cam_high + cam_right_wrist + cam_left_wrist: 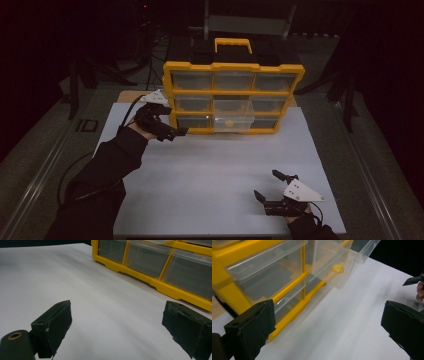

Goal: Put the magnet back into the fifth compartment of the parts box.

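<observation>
A yellow organiser cabinet (169,95) with clear drawers stands at the back of the white table. Its centre drawer (233,114) is pulled out toward me, and a small yellow round piece (229,121) lies inside it. My left gripper (172,127) hovers open at the cabinet's lower left corner, holding nothing. In the left gripper view the left gripper (328,307) has its jaws wide apart, with the pulled-out drawer (337,262) and the yellow piece (338,268) ahead. My right gripper (265,184) rests open near the front right edge. The right gripper (117,306) points toward the cabinet (155,282).
The white table top (215,170) stretches between the cabinet and the front edge. A black case with a yellow handle (233,45) sits behind the cabinet. Dark stands and cables surround the table. The right gripper's tip (413,280) and a hand (420,291) appear at the far right.
</observation>
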A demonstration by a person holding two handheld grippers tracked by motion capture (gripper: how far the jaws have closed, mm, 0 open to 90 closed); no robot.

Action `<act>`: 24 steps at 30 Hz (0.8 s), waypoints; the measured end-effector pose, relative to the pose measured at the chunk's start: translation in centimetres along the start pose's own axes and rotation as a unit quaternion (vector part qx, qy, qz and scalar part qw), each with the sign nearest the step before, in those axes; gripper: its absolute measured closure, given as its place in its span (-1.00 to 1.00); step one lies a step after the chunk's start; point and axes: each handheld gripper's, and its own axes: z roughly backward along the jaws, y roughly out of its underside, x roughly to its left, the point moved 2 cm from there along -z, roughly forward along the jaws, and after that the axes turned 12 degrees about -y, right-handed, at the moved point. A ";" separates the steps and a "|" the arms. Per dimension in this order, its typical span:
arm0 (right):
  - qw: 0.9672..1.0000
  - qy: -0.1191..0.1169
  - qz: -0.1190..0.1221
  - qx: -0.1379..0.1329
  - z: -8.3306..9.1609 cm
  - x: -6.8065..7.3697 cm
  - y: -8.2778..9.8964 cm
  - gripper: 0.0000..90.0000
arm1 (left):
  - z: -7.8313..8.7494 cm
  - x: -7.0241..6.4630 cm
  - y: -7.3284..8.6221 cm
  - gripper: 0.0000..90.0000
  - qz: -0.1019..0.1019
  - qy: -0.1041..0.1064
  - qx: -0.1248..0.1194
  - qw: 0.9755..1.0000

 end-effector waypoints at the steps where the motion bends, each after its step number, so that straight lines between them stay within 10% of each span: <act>1: 1.000 0.000 0.000 0.000 0.0 0.0 0.0 -0.80 | 0.1 0.0 0.2 -1.00 -0.001 -0.002 0.000 1.000; 24: 1.000 0.000 -0.005 0.000 -0.1 0.0 0.0 -0.80 | 1.7 1.1 5.4 -1.00 0.020 -0.025 -0.003 0.999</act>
